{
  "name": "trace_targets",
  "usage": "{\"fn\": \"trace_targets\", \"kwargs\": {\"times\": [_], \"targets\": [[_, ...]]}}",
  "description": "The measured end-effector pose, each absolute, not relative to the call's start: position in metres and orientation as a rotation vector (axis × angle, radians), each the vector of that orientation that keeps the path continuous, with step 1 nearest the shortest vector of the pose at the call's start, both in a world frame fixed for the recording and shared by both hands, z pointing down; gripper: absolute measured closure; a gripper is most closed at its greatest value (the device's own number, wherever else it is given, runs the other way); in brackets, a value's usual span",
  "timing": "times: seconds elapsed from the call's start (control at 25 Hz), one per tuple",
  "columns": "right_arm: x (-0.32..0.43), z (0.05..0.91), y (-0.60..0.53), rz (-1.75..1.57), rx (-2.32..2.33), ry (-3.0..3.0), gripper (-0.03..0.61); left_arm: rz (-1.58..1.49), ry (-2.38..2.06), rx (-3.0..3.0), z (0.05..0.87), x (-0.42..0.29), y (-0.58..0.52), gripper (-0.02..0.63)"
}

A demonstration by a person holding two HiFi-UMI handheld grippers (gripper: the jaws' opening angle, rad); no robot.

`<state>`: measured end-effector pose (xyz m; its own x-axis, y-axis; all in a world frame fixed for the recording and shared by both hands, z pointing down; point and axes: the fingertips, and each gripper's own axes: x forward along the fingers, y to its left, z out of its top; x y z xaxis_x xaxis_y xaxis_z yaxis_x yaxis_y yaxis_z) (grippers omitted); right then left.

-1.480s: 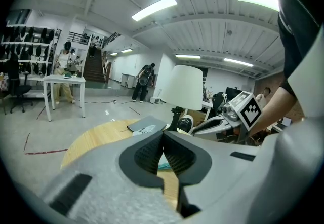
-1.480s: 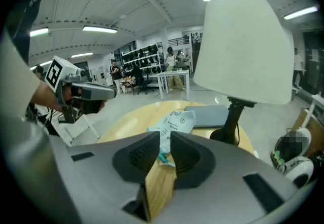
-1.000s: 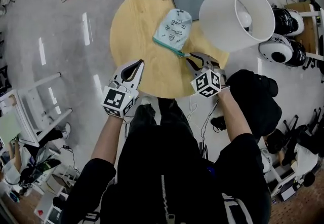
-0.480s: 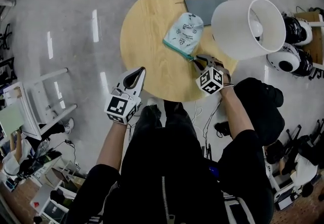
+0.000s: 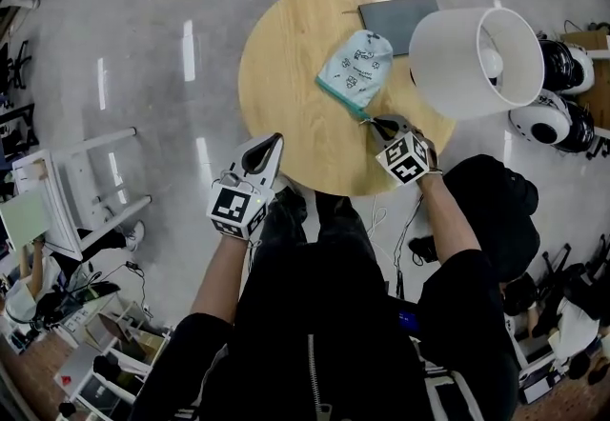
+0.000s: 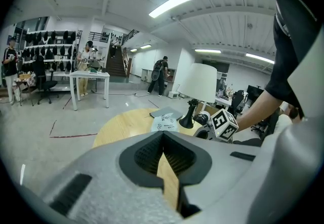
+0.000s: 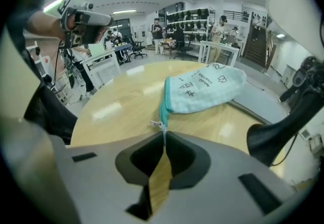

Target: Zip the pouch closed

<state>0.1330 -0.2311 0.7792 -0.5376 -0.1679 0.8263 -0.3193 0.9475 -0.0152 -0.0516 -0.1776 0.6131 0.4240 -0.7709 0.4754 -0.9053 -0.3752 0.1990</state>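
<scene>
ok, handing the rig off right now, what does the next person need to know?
Left gripper: shut and empty, at the near-left edge of the table, apart from the pouch.
Right gripper: shut on the zip pull at the pouch's near corner.
Pouch: lies flat on the table with its teal zip edge toward you. The lamp is close on its right.
Done: the pull is gripped and sits at the near end of the zip. The visible zip edge looks closed.
Left: check the zip is shut along its whole length, which I can't tell from here, then release.
</scene>
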Motion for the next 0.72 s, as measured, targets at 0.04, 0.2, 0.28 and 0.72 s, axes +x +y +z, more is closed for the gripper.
{"fn": "trace_targets", "kwargs": {"times": [0.04, 0.2, 0.28, 0.72], "targets": [[0.132, 0.777, -0.231, 0.225, 0.359, -2.154, 0.558, 0.426, -1.424, 2.257, 0.613, -0.053, -0.176, 0.607], [0.126, 0.763, -0.225, 0.343, 0.419, -2.187, 0.558, 0.426, -1.425, 2.281, 0.606, -0.058, -0.175, 0.609], [0.123, 0.754, -0.222, 0.419, 0.461, -2.206, 0.558, 0.424, -1.419, 2.308, 0.601, -0.06, -0.176, 0.608], [0.095, 0.671, -0.229, 0.493, 0.666, -2.299, 0.56, 0.377, -1.328, 2.486, 0.561, -0.063, -0.194, 0.607]]}}
